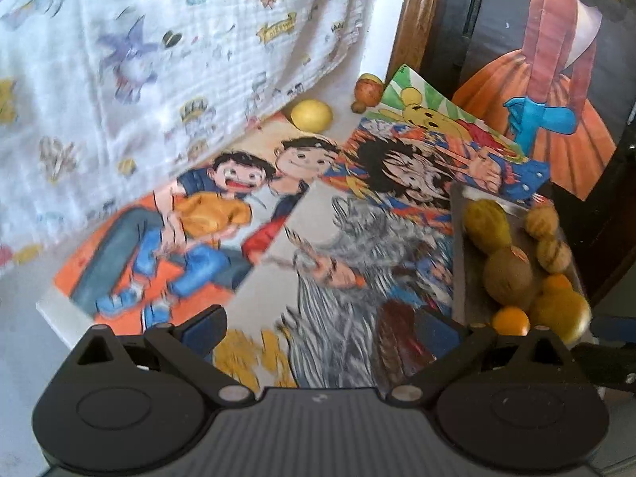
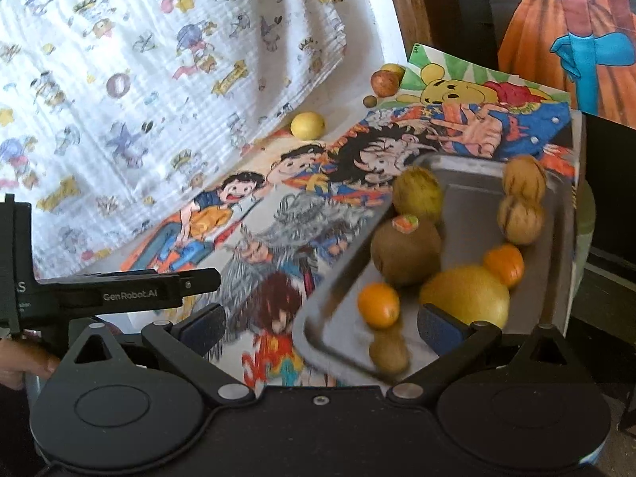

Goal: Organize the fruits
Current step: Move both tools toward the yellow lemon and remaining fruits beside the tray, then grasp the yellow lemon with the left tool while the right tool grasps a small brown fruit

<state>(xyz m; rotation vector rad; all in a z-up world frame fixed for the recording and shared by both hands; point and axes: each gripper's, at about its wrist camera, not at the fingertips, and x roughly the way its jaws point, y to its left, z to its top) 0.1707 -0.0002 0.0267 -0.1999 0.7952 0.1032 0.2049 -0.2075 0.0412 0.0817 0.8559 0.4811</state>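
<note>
Hovering low over a table covered in cartoon drawings (image 1: 246,214), both claws stand spread wide with nothing between their fingers: the left gripper (image 1: 330,326) over the bare middle of the drawings, the right gripper (image 2: 322,322) at the near corner of the metal tray (image 2: 469,206). The tray lies at the table's right side, its rim close to the dark furniture beyond, so open room lies mostly to the left, up to the printed white cloth (image 1: 159,59) hanging along the far-left edge. In the tray sit a kiwi (image 2: 405,254) with a sticker, a green-yellow fruit (image 2: 417,192) behind it, two walnuts (image 2: 520,198) touching each other, two small oranges (image 2: 377,304), a large yellow citrus (image 2: 467,294) and a small brown fruit (image 2: 389,351) by the near rim. Well apart, at the cloth's foot, lies a lemon (image 1: 312,115); farther back rests a reddish apple (image 1: 367,91), beside the bear picture (image 1: 429,111)
</note>
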